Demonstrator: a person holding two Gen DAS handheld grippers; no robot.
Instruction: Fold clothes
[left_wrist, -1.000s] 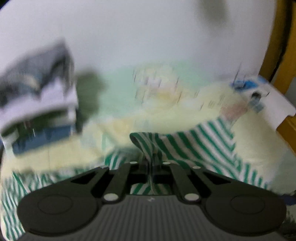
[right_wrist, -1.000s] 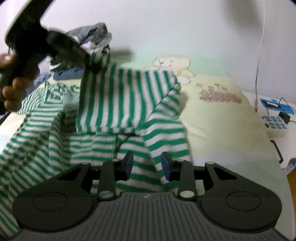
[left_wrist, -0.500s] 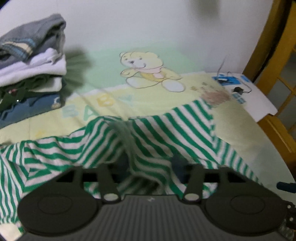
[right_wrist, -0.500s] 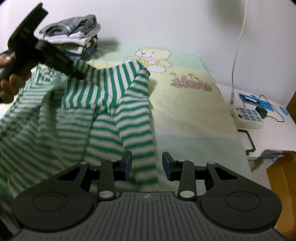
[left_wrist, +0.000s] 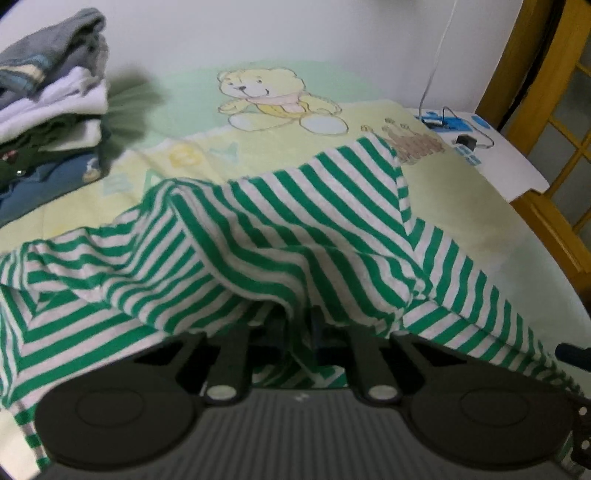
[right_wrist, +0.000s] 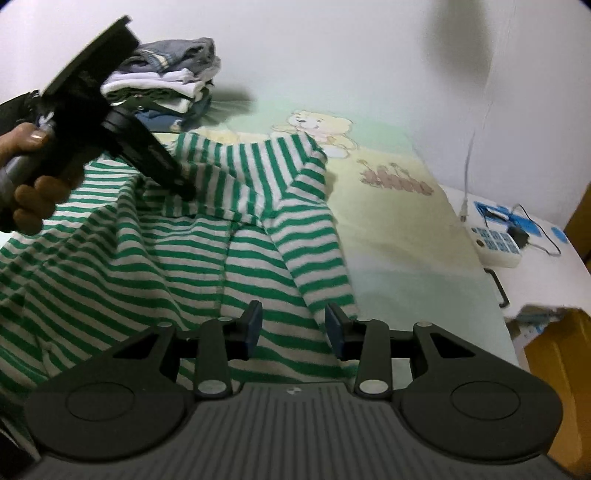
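A green-and-white striped shirt (right_wrist: 258, 236) lies rumpled on the bed sheet (right_wrist: 399, 240). In the left wrist view the striped shirt (left_wrist: 280, 236) drapes over my left gripper (left_wrist: 299, 325), whose jaws stand together on a fold of it; the tips are hidden under cloth. The right wrist view shows the left gripper (right_wrist: 184, 190), held by a hand (right_wrist: 29, 184), pinching the shirt's folded upper part low over the garment. My right gripper (right_wrist: 293, 326) hovers open above the shirt's lower part, one sleeve (right_wrist: 314, 258) just ahead, and nothing is pressed between its blue pads (right_wrist: 253, 325).
A stack of folded clothes (right_wrist: 170, 85) sits at the bed's far left by the wall. A white side table (right_wrist: 524, 258) on the right carries a power strip (right_wrist: 495, 245) and cables. Yellow wooden furniture (left_wrist: 546, 206) stands beyond the bed's right edge.
The left gripper has lowered the raised fold toward the bed; its fingers stood apart half a second ago and are together again. The right gripper has shifted sideways over the shirt, still open.
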